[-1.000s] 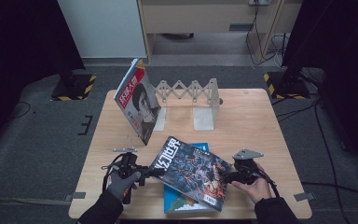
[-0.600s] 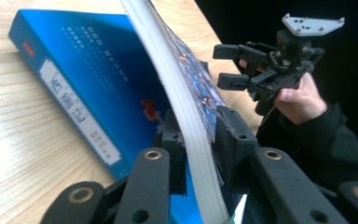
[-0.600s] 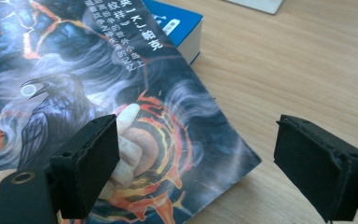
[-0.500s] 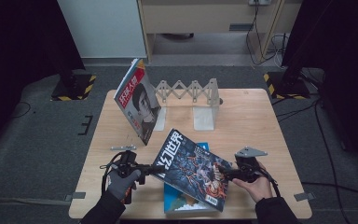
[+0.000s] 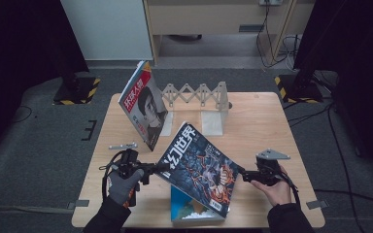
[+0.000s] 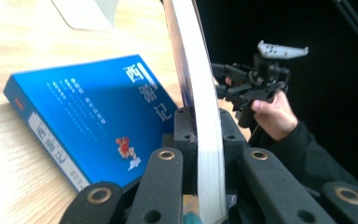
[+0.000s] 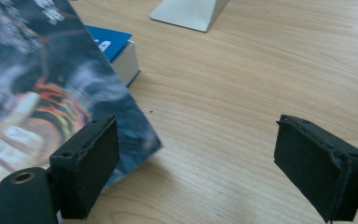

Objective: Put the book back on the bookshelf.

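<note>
Raised since a second ago, the dark-covered magazine [image 5: 196, 167] now tilts steeply above the blue book [image 5: 187, 209] near the table's [image 5: 262, 116] front edge. Left gripper [image 5: 150, 167] clamps its edge; right gripper [image 5: 246, 175] stands wide open beside its far corner. Steady that corner before standing it up. Ahead, a leaning magazine [image 5: 143, 109] and expanding rack [image 5: 199, 94] crowd the back edge.

The bench [image 5: 252, 116] is evenly lit from above, while the floor and room around it are left dim to black. Soft shadows are cast beside the blue book [image 6: 88, 116]. In the right gripper view the magazine cover [image 7: 37, 93] is rendered blurred.
</note>
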`<state>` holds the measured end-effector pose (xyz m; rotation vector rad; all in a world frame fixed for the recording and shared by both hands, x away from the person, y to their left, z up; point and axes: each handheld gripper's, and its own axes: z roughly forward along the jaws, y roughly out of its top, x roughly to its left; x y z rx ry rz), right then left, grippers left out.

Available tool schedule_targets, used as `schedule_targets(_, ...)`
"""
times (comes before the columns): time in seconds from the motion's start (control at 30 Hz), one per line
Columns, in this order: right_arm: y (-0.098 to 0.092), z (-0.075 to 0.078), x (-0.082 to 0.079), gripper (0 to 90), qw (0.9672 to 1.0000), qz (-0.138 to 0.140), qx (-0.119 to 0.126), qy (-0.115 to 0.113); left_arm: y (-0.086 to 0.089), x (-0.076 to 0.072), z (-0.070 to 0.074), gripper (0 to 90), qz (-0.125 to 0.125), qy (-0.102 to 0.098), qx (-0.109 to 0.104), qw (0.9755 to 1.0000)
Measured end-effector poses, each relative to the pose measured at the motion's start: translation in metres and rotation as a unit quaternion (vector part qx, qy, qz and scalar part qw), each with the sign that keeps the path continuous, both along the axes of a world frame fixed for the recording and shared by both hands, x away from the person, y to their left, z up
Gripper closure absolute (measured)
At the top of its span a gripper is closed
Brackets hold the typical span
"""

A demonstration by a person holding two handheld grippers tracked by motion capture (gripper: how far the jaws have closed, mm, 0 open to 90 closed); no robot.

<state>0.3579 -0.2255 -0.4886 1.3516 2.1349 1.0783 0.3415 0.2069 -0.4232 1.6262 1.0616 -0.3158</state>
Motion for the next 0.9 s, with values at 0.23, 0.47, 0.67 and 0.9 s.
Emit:
schedule_targets(0.23,-0.008,0.000,0.002,14.3,0.9999,-0.014,-0.006,-0.004,0.005,0.000,0.031,82.1,0.016,-0.043,-0.017,0.9988)
schedule_targets(0.47,-0.011,0.000,0.003,14.4,0.9997,-0.021,-0.011,-0.006,0.005,-0.002,0.063,82.1,0.029,-0.085,-0.001,0.9959)
schedule_targets(0.67,-0.015,0.000,0.003,14.3,0.9994,-0.027,-0.019,-0.007,0.009,-0.003,0.088,82.1,0.041,-0.117,0.009,0.9922)
schedule_targets(0.9,-0.015,-0.001,0.004,14.4,0.9993,-0.028,-0.022,-0.005,0.019,-0.003,0.109,82.2,0.068,-0.145,0.020,0.9868)
